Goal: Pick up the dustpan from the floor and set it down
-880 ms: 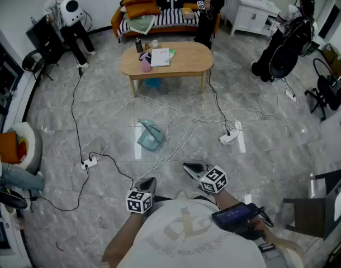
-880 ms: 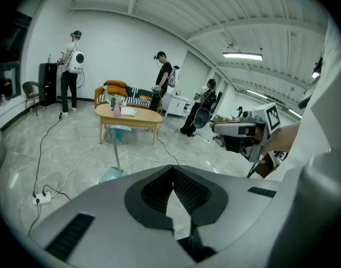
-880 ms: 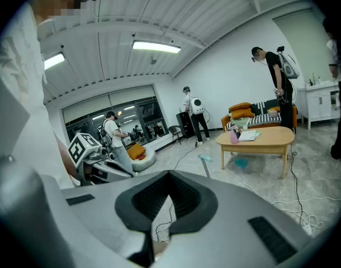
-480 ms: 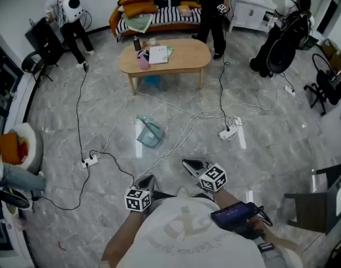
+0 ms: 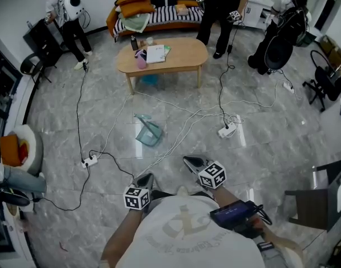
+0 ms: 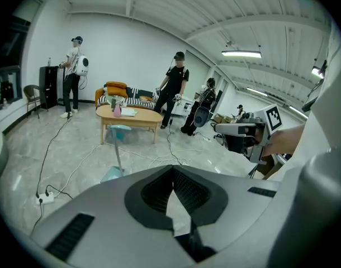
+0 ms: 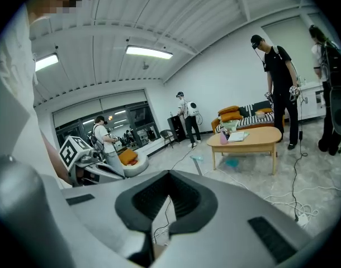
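The teal dustpan (image 5: pixel 148 132) stands on the grey tile floor with its handle tilted up, in front of the wooden coffee table (image 5: pixel 162 57). It also shows in the left gripper view as the dustpan (image 6: pixel 115 158) and, small, in the right gripper view as the dustpan (image 7: pixel 197 161). My left gripper (image 5: pixel 146 179) and right gripper (image 5: pixel 192 162) hover close to my body, well short of the dustpan. Both are shut with nothing between the jaws, as the left gripper (image 6: pixel 172 167) and right gripper (image 7: pixel 169 173) show in their own views.
White and black cables cross the floor between me and the dustpan, with a power strip (image 5: pixel 228 130) on the right and another (image 5: pixel 89 162) on the left. A person in black (image 5: pixel 223 7) stands by the table. A dark chair (image 5: pixel 313 208) is at my right.
The person in black has stepped to the right behind the table. My grippers have kept almost still, and the dustpan has not moved.
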### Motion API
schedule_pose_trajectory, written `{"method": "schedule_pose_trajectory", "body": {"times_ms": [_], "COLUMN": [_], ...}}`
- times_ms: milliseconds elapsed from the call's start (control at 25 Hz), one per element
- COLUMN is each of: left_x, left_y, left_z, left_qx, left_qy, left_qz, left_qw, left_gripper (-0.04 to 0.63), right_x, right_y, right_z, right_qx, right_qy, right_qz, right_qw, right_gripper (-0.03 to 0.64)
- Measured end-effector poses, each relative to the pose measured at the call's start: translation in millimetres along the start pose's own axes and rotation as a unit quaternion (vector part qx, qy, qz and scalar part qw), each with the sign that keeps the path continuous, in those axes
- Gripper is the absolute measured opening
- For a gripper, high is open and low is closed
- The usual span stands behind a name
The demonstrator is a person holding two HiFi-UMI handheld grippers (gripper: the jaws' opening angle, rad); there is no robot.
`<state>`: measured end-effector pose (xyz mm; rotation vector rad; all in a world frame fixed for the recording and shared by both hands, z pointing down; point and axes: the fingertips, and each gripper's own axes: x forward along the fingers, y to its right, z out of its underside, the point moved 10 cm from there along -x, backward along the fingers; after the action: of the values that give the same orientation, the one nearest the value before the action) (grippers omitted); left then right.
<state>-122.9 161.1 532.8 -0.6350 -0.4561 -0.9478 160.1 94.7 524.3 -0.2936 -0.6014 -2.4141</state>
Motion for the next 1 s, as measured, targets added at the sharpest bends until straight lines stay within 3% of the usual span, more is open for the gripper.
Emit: {"method": "schedule_pose_trajectory", "body": {"times_ms": [240,400,640,1000], "left_x": [-2.5,-2.5,2.4,14.4], "left_y": [0.4,-3.6,-17.7,-46.4], "left_z": [2.0,1.2,-4.4,-18.8], "left_qx": [-0.001,-0.007,-0.017,-0.028], "left_qy": [0.003,-0.001,0.000,-0.002], "left_qz": [-0.001,-0.006,-0.008,-0.011], "left_qw": [1.0000,1.0000,0.9998,0.9995], "left_gripper": [0.012,0.012,0.012,0.012], "right_x": [-3.3,1.3,18.4,49.6], "right_y": [5.7,4.5,-6.1,3.7], "right_z": [0.9,-3.1,-11.4,-23.3], "right_qx": [0.014,0.003,-0.057,-0.057], "right_qy": [0.004,-0.004,-0.024,-0.031], "right_qz": [0.018,0.004,-0.025,-0.044], "right_qw": [1.000,1.000,0.998,0.997], "right_gripper": [0.015,0.015,0.016,0.017]}}
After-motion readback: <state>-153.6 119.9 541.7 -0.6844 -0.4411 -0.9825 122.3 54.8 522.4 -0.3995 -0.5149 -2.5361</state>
